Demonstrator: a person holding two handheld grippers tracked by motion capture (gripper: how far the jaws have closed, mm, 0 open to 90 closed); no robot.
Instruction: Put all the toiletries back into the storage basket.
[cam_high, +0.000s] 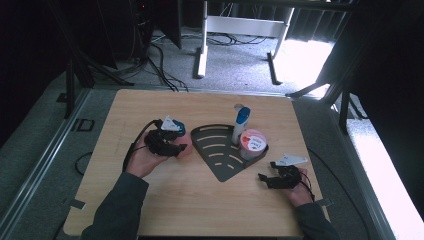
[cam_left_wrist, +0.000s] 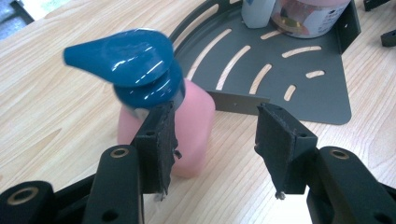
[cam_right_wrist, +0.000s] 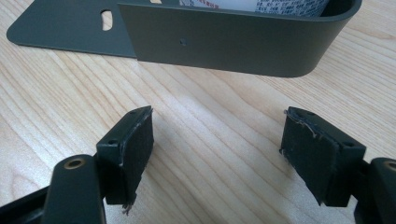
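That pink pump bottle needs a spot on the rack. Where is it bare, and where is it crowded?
The dark corner rack is bare across its slotted floor, from the near tip up to the left wall. Its right back corner is crowded: the white tube and pink tub stand together there. The pink pump bottle stands on the table beside the rack.

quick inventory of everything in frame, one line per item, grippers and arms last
pink pump bottle: 1, pink body with dark blue pump head, on the table left of the rack, just beside the left gripper's jaw.
corner rack: 1, dark grey slotted metal, table centre.
white bottle: 1, white with blue cap, upright in the rack.
pink jar: 1, pink lid, in the rack beside the white bottle.
table: 1, light wood.
left gripper: 1, black, open, near the pump bottle.
right gripper: 1, black, open, over bare wood facing the rack wall.
sleeves: 2, dark grey-green, bottom edge.
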